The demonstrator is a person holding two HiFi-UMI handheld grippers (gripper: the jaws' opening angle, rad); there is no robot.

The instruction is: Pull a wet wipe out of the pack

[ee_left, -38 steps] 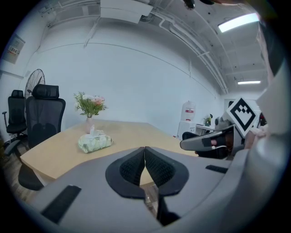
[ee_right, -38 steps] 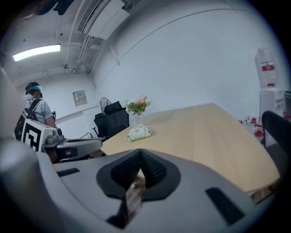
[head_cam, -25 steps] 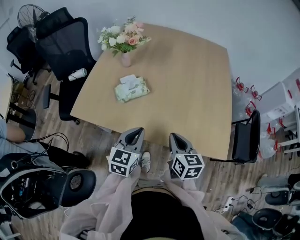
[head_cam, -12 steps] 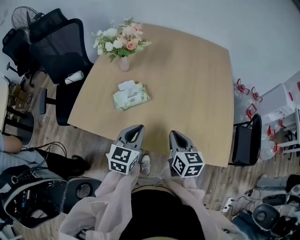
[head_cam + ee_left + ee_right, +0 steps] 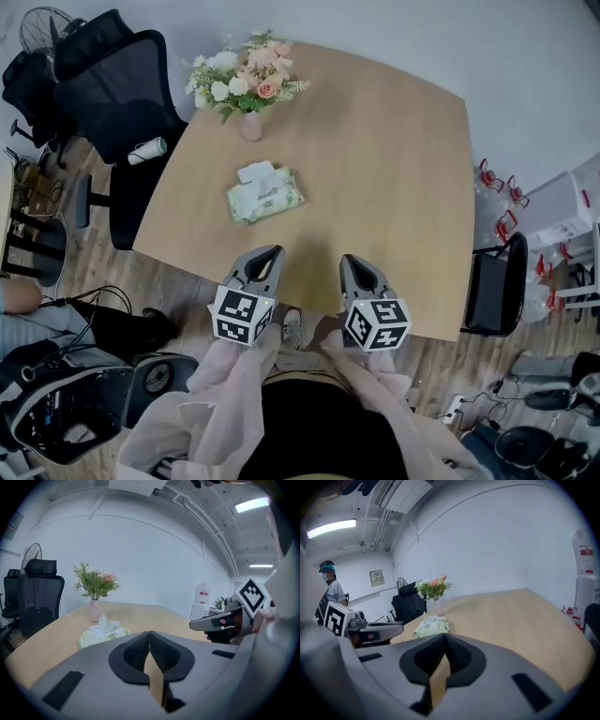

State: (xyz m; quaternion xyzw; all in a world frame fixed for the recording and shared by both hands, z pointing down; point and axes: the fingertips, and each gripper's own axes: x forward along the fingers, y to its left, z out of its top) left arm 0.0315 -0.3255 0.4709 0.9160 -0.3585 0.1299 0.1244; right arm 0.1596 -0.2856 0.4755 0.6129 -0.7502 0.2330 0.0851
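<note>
Left tongs [image 5: 270, 253] and right tongs [image 5: 352, 261] pinched shut, empty, at worktop [image 5: 394, 159] edge.
Pack [image 5: 266, 195] lies well ahead of them, wipe [image 5: 255, 172] poking from its top.

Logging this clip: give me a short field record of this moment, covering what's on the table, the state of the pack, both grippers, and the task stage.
table: wooden table, holding pack and vase
pack: green wet wipe pack lying flat, a white wipe sticking up from its top
vase: pink vase of flowers, beyond the pack, apart from it
left gripper: fingers together, nothing between them, by the table's near edge, short of the pack
right gripper: fingers together, empty, beside the left
task stage: pack not yet touched
</note>
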